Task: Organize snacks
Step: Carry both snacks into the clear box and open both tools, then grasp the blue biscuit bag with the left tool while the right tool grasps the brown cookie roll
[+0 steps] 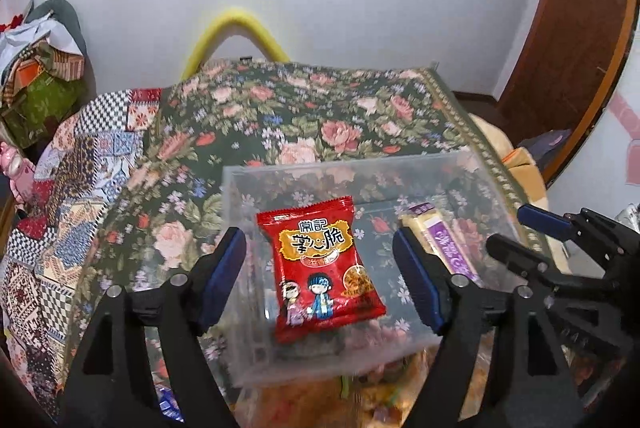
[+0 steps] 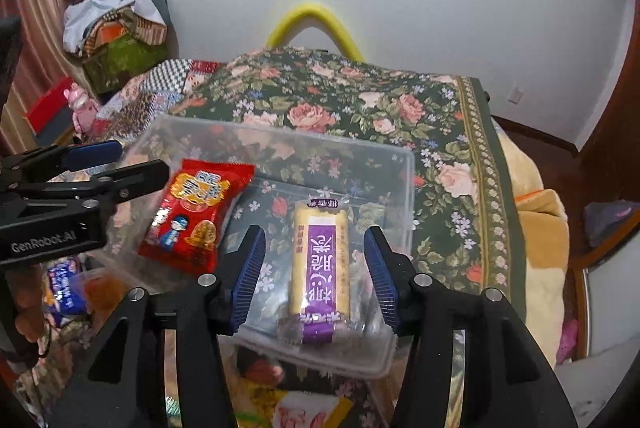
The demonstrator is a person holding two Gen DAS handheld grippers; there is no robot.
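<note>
A clear plastic box (image 1: 240,188) (image 2: 404,164) stands on the floral cloth. In it lie a red snack packet (image 1: 324,268) (image 2: 196,212) on the left and a yellow and purple wafer bar (image 1: 440,236) (image 2: 320,268) on the right. My left gripper (image 1: 320,276) is open over the box, its blue pads on either side of the red packet and apart from it. My right gripper (image 2: 316,276) is open, its pads either side of the wafer bar without touching it. Each gripper also shows in the other view, the right one (image 1: 520,232) and the left one (image 2: 116,160).
The floral cloth (image 1: 320,116) (image 2: 400,108) covers a table with its edge at the right. More snack packets lie near the front, a blue one (image 2: 64,284) and orange ones (image 1: 360,400). A yellow bar (image 2: 316,16) and a pile of cloth (image 2: 112,24) stand behind.
</note>
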